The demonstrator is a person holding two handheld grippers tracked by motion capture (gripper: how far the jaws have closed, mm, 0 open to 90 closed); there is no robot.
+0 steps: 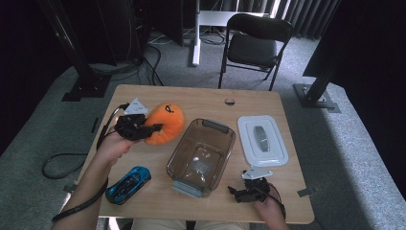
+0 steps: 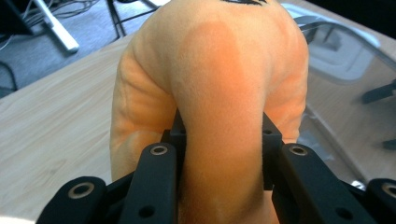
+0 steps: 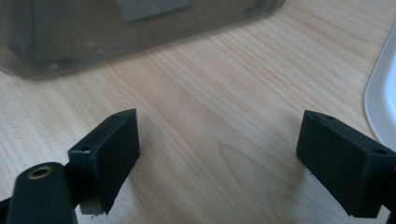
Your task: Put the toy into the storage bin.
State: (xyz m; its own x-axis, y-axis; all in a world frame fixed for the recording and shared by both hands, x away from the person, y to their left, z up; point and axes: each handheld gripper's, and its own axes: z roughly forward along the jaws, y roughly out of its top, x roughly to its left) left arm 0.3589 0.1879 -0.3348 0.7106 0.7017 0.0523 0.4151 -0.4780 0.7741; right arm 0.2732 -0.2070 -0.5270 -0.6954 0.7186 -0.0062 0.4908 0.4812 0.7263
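While you worked at the table (image 1: 143, 201), the high view listed: your left gripper (image 1: 152, 128) clamped on an orange plush toy (image 1: 168, 120) toward the far left corner, just left of a clear brown container (image 1: 189, 151) at mid-table; a white lid (image 1: 262, 138) right of the container; a blue toy car (image 1: 128, 184) near the front left edge; your right gripper (image 1: 235, 192) low at the front edge, beside the container's near right corner. Left gripper view: both jaws pressed into the plush toy (image 2: 224, 93), squeezing its curved body between them. Right gripper view: your right gripper (image 3: 217, 144) with jaws spread wide over bare wood, nothing between them; container wall (image 3: 93, 32) ahead, lid edge (image 3: 380, 98) at right.
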